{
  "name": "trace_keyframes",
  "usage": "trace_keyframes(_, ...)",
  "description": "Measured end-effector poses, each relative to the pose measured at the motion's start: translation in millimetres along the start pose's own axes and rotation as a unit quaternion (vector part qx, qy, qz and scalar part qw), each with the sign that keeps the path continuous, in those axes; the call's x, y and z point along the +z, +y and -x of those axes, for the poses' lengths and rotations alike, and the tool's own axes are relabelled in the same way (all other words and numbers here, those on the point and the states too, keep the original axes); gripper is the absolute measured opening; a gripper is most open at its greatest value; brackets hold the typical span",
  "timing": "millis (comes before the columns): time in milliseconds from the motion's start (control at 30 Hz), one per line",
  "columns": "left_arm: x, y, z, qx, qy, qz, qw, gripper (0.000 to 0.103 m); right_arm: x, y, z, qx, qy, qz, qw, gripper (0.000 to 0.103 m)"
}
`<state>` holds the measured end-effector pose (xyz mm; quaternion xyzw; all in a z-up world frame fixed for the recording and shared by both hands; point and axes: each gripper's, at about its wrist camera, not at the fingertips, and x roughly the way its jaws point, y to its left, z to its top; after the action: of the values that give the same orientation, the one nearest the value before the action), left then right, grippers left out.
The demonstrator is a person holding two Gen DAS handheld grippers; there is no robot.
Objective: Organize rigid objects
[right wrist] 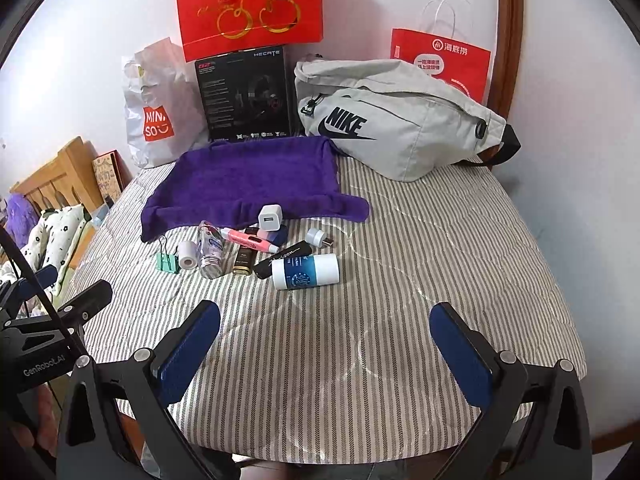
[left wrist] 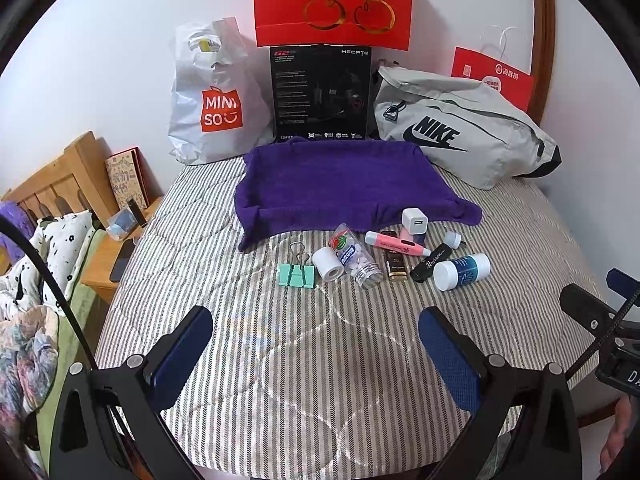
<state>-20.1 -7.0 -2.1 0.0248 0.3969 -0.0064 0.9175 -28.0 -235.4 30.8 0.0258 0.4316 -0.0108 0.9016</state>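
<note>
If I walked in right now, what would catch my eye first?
Probably the purple towel spread mid-table, with a cluster of small items along its near edge: a mint binder clip, a pink highlighter and a white charger cube. Behind stand a red cherry bag and a grey Nike bag.

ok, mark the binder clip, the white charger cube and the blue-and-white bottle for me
binder clip (left wrist: 296,275), left wrist view, on its green body.
charger cube (left wrist: 415,222), left wrist view, on the face with the USB port.
blue-and-white bottle (right wrist: 305,271), right wrist view, on the blue label band.
</note>
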Motion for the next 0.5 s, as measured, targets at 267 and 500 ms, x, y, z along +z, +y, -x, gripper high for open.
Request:
trace_keyframes(267, 0.2, 1.4, 1.7, -0.001, 0.001, 0.0, 1.0, 0.103, -1.2, -0.4, -0.3, -0.002, 0.002, 0.0, 1.0, 0.103)
trace_keyframes(500, -2.1, 2.2, 4.5, -0.002, 0.0, -0.001, 1.0, 0.103, -2.7, 0.6, -1.9, -0.003, 0.004, 0.0, 1.0, 0.103)
